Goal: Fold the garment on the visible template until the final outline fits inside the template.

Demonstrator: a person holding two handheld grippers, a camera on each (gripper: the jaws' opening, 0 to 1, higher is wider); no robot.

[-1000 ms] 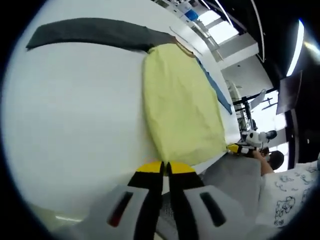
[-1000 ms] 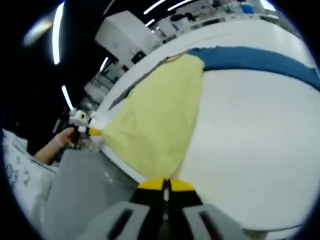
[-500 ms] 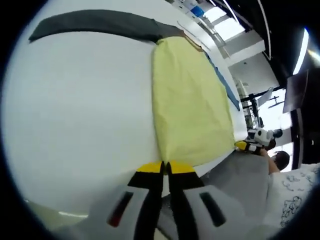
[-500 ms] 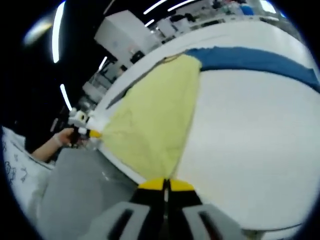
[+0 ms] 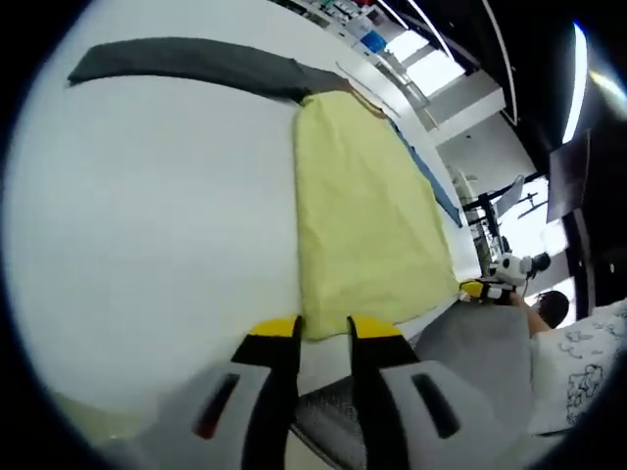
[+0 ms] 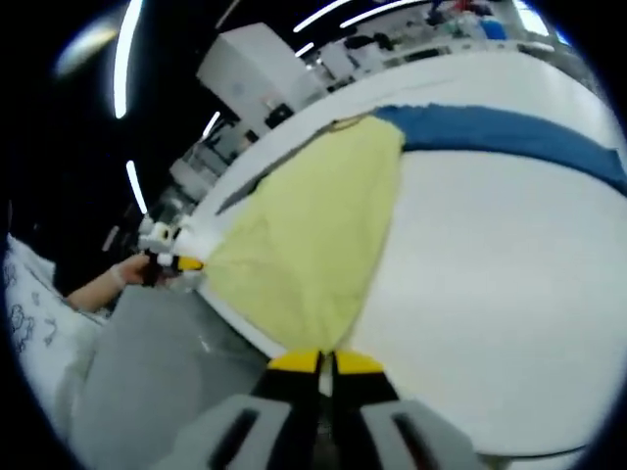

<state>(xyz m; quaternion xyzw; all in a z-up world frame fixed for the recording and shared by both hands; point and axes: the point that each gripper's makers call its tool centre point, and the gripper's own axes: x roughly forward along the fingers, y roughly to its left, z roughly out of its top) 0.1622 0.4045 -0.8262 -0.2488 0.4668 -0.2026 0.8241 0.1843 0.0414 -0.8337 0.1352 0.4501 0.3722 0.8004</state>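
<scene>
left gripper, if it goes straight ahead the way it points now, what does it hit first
Most likely the near edge of the yellow garment, which lies just ahead of the open left tongs on the white table. Depth is hard to judge, so they may already be over it.

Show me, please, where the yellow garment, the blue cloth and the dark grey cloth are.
yellow garment (image 5: 367,215), left gripper view, middle of its flat panel.
blue cloth (image 6: 509,132), right gripper view, middle of the strip.
dark grey cloth (image 5: 186,64), left gripper view, middle of the strip.
</scene>
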